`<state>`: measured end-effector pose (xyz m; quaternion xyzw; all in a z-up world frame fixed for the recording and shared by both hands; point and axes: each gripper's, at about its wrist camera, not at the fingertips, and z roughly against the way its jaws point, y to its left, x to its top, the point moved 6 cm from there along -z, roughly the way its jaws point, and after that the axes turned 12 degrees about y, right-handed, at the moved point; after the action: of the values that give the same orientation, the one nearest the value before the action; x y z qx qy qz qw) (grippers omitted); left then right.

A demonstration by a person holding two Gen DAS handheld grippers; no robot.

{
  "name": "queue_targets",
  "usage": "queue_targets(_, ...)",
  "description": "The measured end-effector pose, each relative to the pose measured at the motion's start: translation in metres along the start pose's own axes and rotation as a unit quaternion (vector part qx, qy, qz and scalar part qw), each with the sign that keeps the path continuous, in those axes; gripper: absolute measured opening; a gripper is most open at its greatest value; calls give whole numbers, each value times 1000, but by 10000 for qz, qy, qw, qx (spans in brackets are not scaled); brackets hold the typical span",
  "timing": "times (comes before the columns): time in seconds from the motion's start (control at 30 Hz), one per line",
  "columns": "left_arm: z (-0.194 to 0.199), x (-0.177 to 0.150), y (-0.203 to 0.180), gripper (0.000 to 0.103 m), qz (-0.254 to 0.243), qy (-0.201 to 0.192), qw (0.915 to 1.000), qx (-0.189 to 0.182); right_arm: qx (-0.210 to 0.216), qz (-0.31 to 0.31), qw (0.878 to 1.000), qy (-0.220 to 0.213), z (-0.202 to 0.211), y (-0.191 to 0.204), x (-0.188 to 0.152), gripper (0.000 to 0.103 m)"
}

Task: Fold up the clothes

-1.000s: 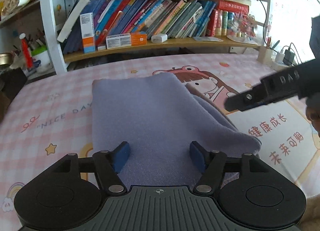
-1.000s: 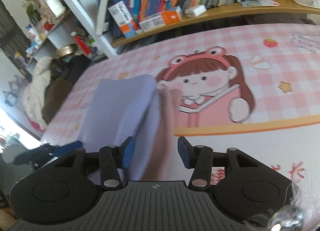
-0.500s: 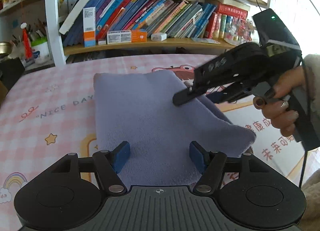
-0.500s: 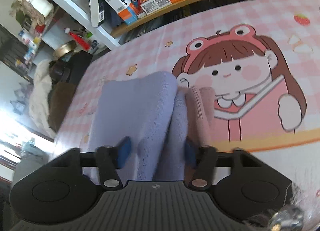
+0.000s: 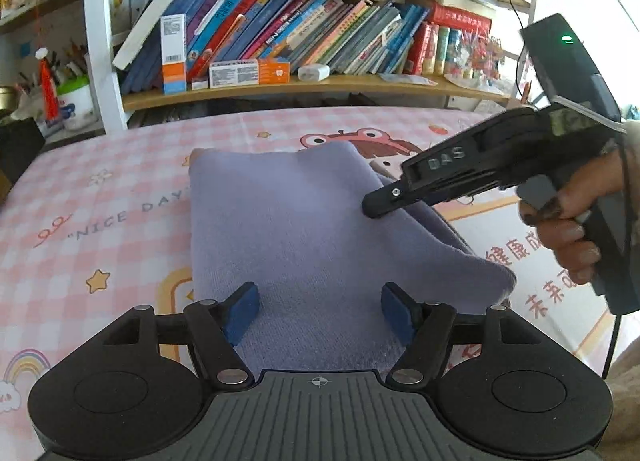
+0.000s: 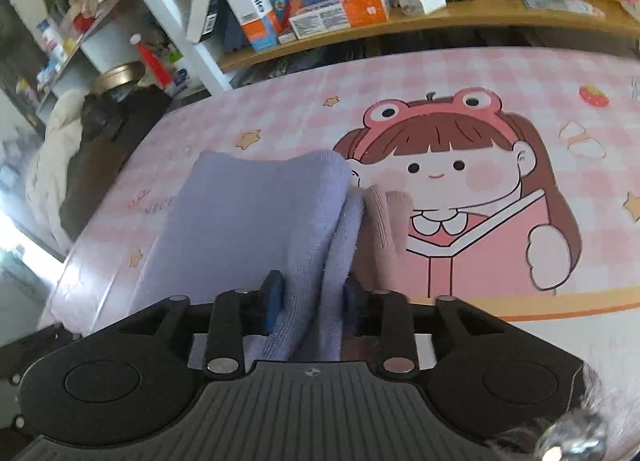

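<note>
My right gripper (image 6: 310, 297) has its jaws clamped on the right-hand edge of the lavender garment (image 5: 304, 229) — several layers bunched between the blue pads (image 6: 273, 295), so I judge I'm pinching the whole folded stack there to carry it over as one. The garment lies folded into a rough rectangle on the desk (image 5: 92, 221), over a pink checked cartoon mat, near the middle and close in front of both grippers. A brownish-pink ribbed strip (image 6: 386, 217) peeks from under its right side; cuff or hem, can't tell.

My left gripper (image 5: 318, 311) hangs just above the near end of the cloth, jaws wide apart, gripping nothing. Whether the pads touch the fabric is unclear. Likely it's placed there to pin or catch the near edge while the right side folds across.

Bookshelf (image 5: 304, 81) behind, well apart from the work.

Next move probably a fold leftward — risk is the inner layers slipping out of the pinch.
</note>
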<state>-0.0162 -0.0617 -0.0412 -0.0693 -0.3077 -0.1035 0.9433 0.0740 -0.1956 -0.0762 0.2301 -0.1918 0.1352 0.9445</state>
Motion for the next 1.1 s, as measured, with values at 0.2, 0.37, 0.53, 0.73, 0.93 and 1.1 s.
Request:
queue_targets(0.2,29,8,19,69,400,-443,9982,-29,53,336,9994,-119,37,9,-16,46)
queue_targets(0.37,36,12,31,67,486,-488,9974,-219,600,403,9962,475,39,18,-37,42)
queue_targets(0.53,25,14,23,66,280,-337,9981,-441,641,434,9949,648,36,20,-47,9)
queue_targets(0.73,-6,2,22,57,354,92,9973,-635,686,177,9956,613,39,6,-58,8)
queue_targets(0.93,-7,0,21,59,107,112,9977,-660,181,187,9977,629,17,5,-68,8)
queue_targets(1.1,-7,-2,20,60,-77,67,9978,-660,23,107,9989,463,16,8,-71,7)
